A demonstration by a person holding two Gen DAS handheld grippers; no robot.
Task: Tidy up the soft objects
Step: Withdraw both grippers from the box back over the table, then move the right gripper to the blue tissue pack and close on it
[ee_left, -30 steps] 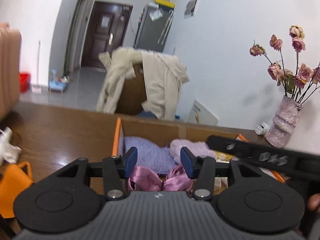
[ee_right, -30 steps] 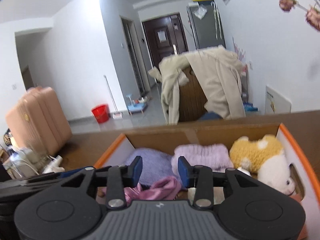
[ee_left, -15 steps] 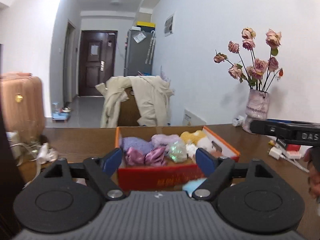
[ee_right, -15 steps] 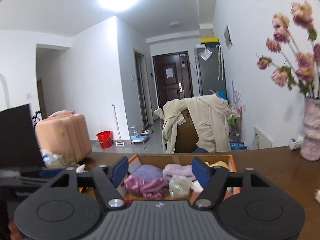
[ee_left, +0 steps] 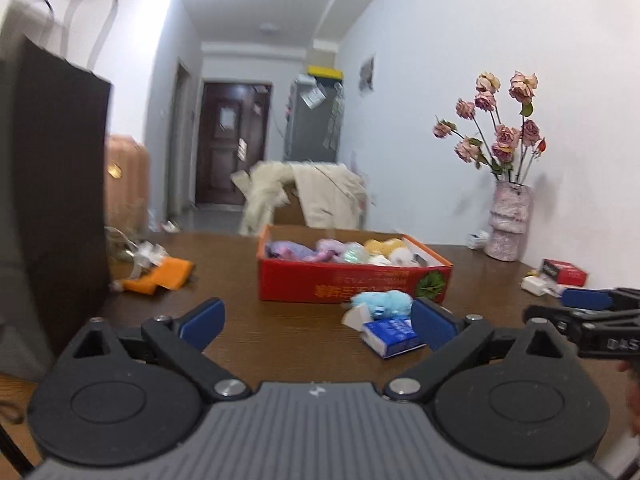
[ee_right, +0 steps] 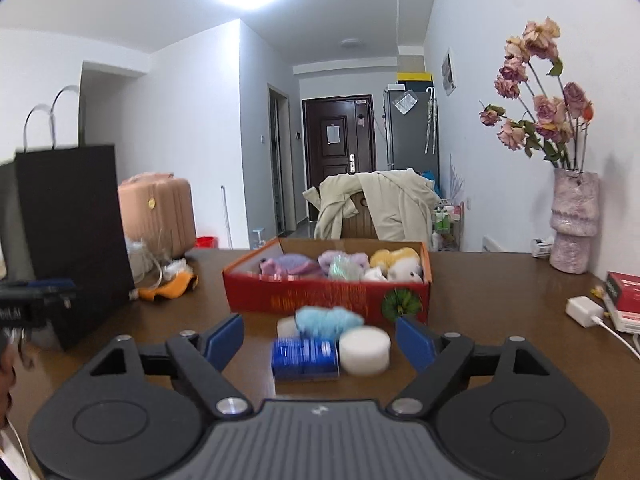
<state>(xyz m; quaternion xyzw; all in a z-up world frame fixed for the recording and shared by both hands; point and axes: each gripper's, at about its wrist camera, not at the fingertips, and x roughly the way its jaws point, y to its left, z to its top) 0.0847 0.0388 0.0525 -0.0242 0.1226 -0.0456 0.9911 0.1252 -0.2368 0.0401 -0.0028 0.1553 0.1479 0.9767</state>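
Soft toys in purple, pink, yellow and white (ee_right: pixel 340 264) fill the red cardboard box (ee_right: pixel 320 298) standing mid-way across the brown wooden worktop (ee_right: pixel 492 308). Just in front of the box lie a fluffy light-blue plush (ee_right: pixel 328 320), a blue tissue packet (ee_right: pixel 305 358) and a white round foam pad (ee_right: pixel 365 350), close together. Both grippers hang near the worktop's front edge, empty: the left gripper (ee_left: pixel 318 320) has just been opening to a wide spread, and the right gripper (ee_right: pixel 319 338) has likewise just been opening, nothing between its jaws. A black paper bag (ee_right: pixel 72 240) stands at the left.
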